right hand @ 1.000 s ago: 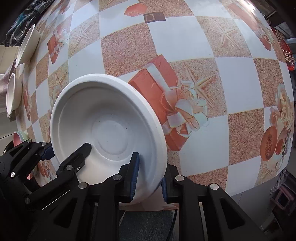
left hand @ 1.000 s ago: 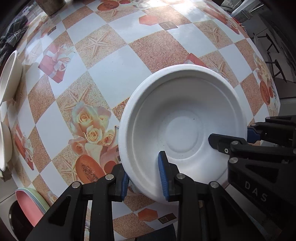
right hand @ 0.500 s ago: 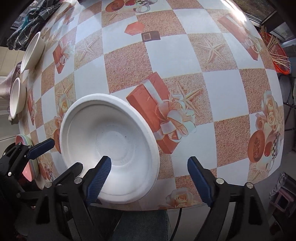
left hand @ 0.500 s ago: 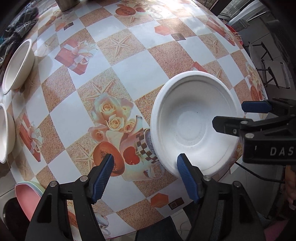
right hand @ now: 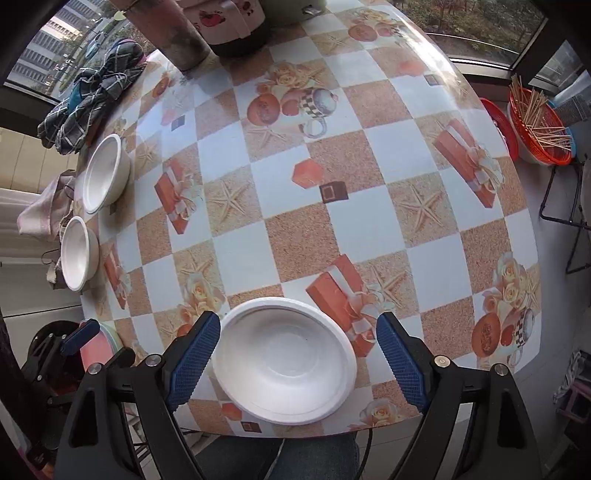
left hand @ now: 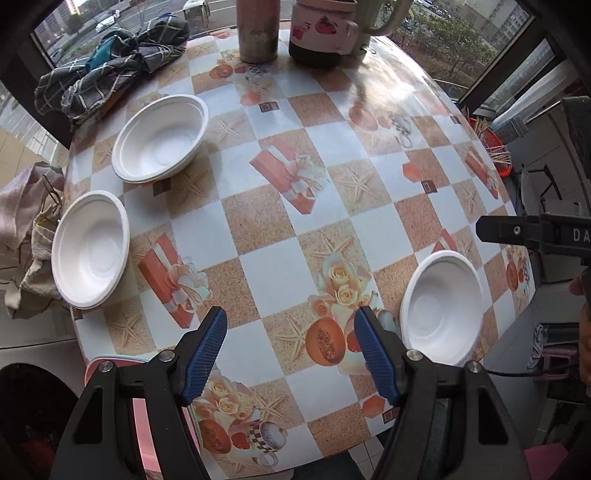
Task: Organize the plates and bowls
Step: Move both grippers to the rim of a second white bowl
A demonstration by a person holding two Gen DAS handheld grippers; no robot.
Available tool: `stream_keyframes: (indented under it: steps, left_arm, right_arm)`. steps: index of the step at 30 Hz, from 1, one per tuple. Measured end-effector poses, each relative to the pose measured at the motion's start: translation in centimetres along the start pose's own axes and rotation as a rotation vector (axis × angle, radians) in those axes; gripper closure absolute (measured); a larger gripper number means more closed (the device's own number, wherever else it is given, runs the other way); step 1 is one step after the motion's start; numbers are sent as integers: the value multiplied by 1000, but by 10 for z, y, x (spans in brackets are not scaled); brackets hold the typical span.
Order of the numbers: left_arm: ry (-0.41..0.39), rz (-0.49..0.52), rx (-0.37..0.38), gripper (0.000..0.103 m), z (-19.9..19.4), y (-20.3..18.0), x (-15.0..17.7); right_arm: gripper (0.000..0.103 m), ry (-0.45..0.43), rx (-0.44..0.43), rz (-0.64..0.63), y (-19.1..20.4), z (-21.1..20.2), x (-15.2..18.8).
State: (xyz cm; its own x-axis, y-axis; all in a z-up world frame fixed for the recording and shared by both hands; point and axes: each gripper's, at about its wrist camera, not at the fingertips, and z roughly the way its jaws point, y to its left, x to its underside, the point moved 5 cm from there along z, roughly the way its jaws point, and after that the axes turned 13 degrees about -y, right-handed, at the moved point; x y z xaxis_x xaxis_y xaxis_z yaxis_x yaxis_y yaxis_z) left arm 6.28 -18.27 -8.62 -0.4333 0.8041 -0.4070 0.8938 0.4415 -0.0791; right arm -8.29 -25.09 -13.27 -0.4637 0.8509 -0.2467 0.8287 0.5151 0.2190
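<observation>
White bowl [right hand: 284, 360] sits on table [right hand: 332, 221], both grippers above pointing down: left [left hand: 290, 349] open, right [right hand: 295, 360] open (empty). Only left view shows mug [left hand: 325, 26].

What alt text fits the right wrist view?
An open tool hovers over a white bowl at the near edge of a checkered table. Two more bowls sit at the far left edge.

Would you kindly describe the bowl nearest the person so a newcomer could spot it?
Start at the round table with the checked cloth. At its near edge sits one white bowl, beside a printed red gift box. Unlike the two white bowls at the far left edge, it sits alone.
</observation>
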Motion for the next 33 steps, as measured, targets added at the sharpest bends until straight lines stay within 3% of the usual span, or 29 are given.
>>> stream_keyframes:
  steps: [6, 15, 24, 33]
  left_arm:
    - [-75, -89, -111, 28, 5, 57, -51]
    - [-93, -184, -250, 28, 31, 142, -98]
    - [-53, -223, -276, 28, 78, 177, -127]
    - [-10, -138, -324, 28, 119, 191, -139]
  right_arm:
    - [15, 2, -87, -75, 81, 13, -38]
    - [15, 30, -94, -79, 155, 54, -87]
    - [15, 34, -73, -61, 180, 107, -112]
    - [15, 24, -83, -76, 195, 145, -123]
